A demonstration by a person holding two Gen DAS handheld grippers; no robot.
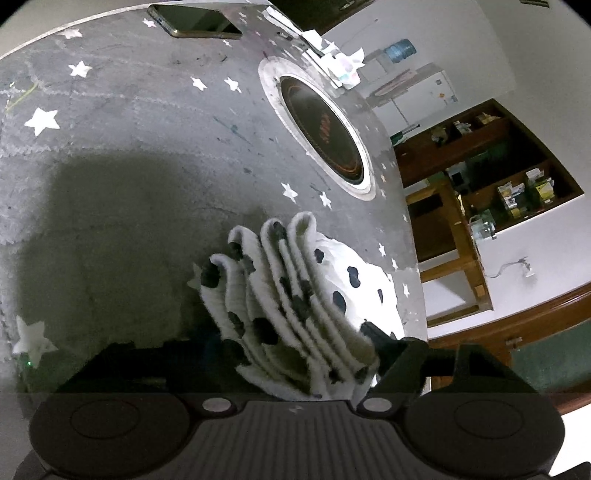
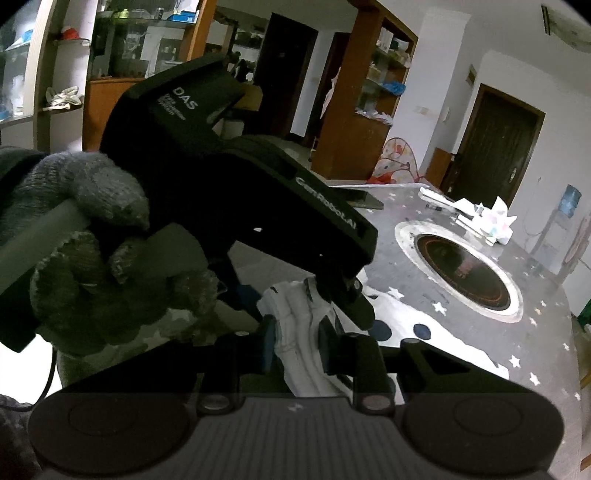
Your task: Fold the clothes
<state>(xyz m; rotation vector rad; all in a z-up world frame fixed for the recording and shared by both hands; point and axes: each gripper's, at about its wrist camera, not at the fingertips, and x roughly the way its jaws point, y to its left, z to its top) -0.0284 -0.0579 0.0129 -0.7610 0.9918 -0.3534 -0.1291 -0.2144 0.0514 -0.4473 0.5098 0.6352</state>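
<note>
A white cloth with black spots (image 1: 295,291) is bunched into several stacked folds in the left wrist view. My left gripper (image 1: 295,362) is shut on the lower end of this bunch, just above the grey star-patterned table (image 1: 129,147). In the right wrist view my right gripper (image 2: 299,347) is shut on the same white cloth (image 2: 299,332), close beside the left gripper (image 2: 295,295), which a gloved hand (image 2: 92,229) holds. The rest of the cloth (image 2: 436,339) lies spread on the table to the right.
A round dark cooktop (image 1: 321,129) (image 2: 465,273) is set into the table beyond the cloth. A phone (image 1: 195,22) lies at the far edge, crumpled paper (image 2: 487,218) near the cooktop. Wooden shelves (image 2: 365,96) and a dark door (image 2: 495,144) stand behind.
</note>
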